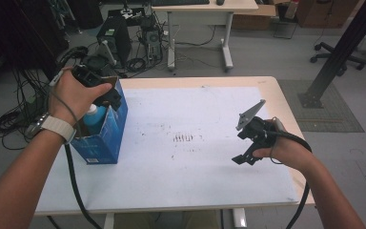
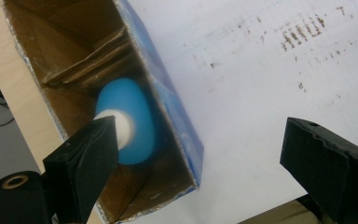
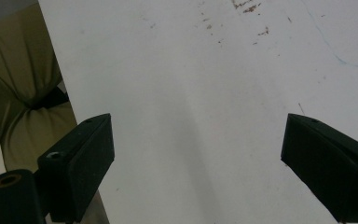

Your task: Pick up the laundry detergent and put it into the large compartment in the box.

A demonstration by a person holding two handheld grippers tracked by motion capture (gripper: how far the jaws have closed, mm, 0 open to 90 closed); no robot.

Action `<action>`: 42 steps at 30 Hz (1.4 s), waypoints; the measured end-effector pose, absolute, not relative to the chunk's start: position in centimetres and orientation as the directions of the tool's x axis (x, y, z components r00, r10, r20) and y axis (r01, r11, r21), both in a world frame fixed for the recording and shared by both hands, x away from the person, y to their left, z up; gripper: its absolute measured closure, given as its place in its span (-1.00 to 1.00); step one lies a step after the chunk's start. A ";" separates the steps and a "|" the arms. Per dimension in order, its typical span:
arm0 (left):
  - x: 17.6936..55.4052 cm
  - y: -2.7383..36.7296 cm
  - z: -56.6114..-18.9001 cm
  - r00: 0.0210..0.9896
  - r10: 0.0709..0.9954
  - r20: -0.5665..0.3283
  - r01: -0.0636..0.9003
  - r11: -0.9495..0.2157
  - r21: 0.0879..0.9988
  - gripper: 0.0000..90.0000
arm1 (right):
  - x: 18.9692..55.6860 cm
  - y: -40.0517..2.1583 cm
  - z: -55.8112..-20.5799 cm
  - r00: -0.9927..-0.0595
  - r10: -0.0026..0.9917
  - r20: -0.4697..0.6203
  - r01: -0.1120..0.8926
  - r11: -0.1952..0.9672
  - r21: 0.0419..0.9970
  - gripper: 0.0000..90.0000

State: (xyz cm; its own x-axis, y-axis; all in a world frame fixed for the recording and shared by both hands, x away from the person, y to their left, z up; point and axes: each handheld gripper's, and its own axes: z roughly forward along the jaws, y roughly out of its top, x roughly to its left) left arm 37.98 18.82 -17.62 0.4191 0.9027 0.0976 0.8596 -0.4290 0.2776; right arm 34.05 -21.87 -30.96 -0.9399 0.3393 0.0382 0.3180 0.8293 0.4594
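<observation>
An open-topped blue cardboard box [image 1: 106, 138] stands at the table's left edge. Inside it stands a blue bottle [image 1: 94, 116] with a white cap. My left gripper [image 1: 108, 98] hovers just above the box's opening. In the left gripper view its jaws stand wide open over the box [image 2: 179, 116], with the bottle [image 2: 135, 126] below the left jaw and nothing between them. My right gripper [image 1: 244, 147] hangs low over the right side of the white sheet [image 1: 195, 167], open and holding nothing; in the right gripper view the gripper [image 3: 198, 158] looks down on bare sheet.
The white sheet, smudged with dark marks [image 1: 183, 138], covers most of the wooden table [image 1: 286, 109]. Behind the table are a computer tower [image 1: 114, 33], tangled cables [image 1: 9, 121], a second desk [image 1: 200, 14] and a black post [image 1: 338, 52]. The person's trousers [image 3: 18, 93] sit below the table's near edge.
</observation>
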 end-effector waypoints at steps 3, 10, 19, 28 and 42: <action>37.9 18.3 -17.5 0.441 0.892 0.095 0.849 -0.449 0.280 -0.75 | 34.1 -21.8 -30.9 -0.941 0.337 0.037 0.315 0.830 0.461 -0.79; 37.7 16.8 -17.4 0.488 0.868 0.098 0.820 -0.493 0.291 -0.80 | 34.1 -21.8 -30.7 -0.940 0.340 0.034 0.317 0.829 0.461 -0.79; 37.3 14.9 -17.3 0.557 0.825 0.093 0.776 -0.558 0.295 -0.80 | 34.1 -21.9 -30.6 -0.939 0.341 0.034 0.317 0.828 0.463 -0.79; 36.8 13.2 -17.3 0.629 0.772 0.093 0.723 -0.624 0.296 -0.80 | 34.1 -21.7 -30.8 -0.940 0.340 0.037 0.319 0.830 0.458 -0.79; 35.6 11.0 -17.5 0.706 0.702 0.088 0.652 -0.694 0.305 -0.80 | 34.1 -21.5 -30.9 -0.940 0.338 0.035 0.315 0.830 0.460 -0.79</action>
State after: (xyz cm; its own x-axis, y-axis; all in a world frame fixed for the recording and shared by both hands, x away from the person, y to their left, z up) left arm 35.60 11.01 -17.51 0.7063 0.7023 0.0884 0.6520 -0.6941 0.3053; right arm 34.09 -21.51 -30.90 -0.9405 0.3380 0.0351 0.3155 0.8302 0.4596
